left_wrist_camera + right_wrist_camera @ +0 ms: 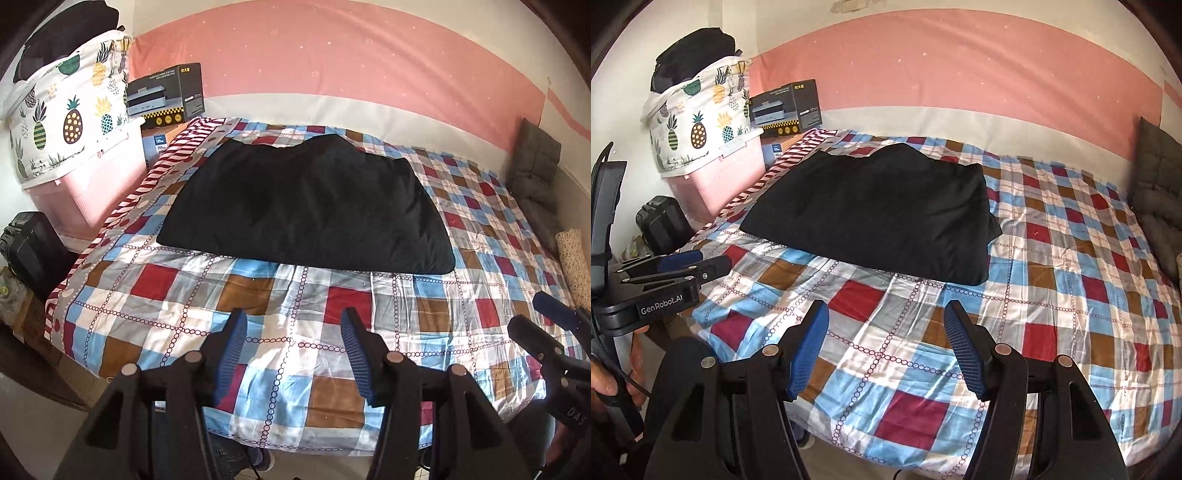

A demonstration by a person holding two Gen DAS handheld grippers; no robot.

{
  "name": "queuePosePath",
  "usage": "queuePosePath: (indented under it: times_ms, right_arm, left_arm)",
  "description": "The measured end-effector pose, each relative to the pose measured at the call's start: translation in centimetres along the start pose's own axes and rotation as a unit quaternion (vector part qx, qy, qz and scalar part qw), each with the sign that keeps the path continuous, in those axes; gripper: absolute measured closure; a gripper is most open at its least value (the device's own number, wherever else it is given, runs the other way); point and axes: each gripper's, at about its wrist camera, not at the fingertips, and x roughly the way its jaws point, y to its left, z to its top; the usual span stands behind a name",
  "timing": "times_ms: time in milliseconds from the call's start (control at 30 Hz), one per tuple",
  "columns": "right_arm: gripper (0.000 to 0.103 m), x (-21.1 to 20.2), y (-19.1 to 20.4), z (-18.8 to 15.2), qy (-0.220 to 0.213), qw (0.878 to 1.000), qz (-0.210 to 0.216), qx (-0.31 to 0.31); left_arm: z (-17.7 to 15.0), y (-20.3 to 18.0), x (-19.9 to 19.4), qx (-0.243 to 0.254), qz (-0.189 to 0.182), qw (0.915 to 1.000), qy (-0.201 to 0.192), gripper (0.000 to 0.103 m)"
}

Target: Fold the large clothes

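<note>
Left wrist view: the left tongs (291,328) gape empty over the checked red, blue and brown quilt (325,354); the folded black garment (303,206) lies flat ahead, well apart. The right tongs (543,321) show at the right edge, parted.

Right wrist view: the right tongs (886,325) gape empty; only here a grey cushion (1156,192) leans fully visible far right

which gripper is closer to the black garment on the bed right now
Neither clearly. The left gripper and right gripper are both open, hovering over the near edge of the checked bedspread, well short of the black garment; the left sits toward its left side.
</note>
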Motion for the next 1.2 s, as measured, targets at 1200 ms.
queuePosePath:
  times_ms: [1200]
  right_arm:
    - [0.038, 0.53, 0.93, -0.29, 0.011, 1.0, -0.003, -0.011]
  left_arm:
    - [-0.81, 0.65, 0.48, -0.004, -0.013, 0.9999, 0.011, 0.048]
